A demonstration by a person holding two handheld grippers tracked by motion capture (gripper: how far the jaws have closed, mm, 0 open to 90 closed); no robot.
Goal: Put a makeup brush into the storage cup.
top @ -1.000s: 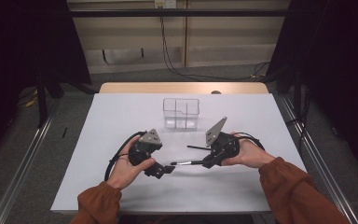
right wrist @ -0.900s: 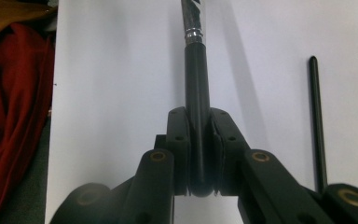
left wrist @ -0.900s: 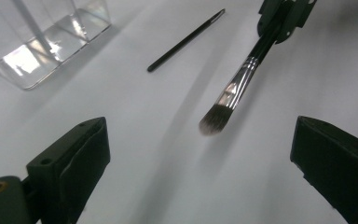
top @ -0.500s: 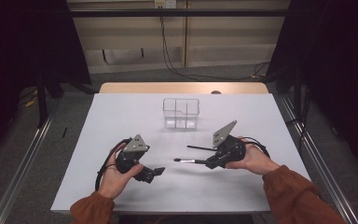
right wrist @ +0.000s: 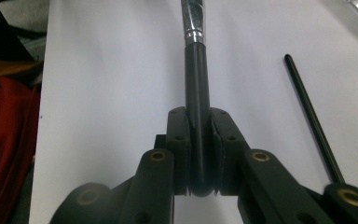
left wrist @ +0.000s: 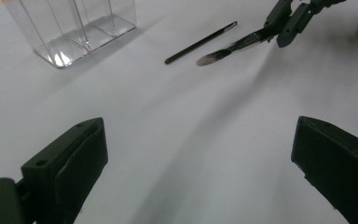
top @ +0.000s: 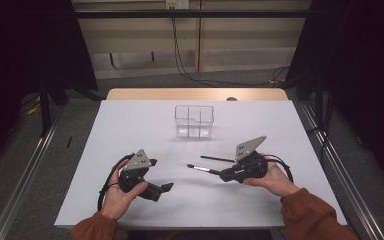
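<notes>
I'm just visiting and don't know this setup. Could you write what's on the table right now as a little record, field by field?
Table: white top, a person seated at its near edge
Left gripper: hand-held, jaws wide apart, holding nothing
Right gripper: jaws closed on the handle of a makeup brush
Brush direction: bristle end points toward the left gripper
Loose item: thin black stick lying on the table beside the brush
Container: clear divided box, farther back, looks empty

No text, label, brand, number or sign can be read anywhere in these views; every surface in them appears unmarked or is too blurred to make out.
</notes>
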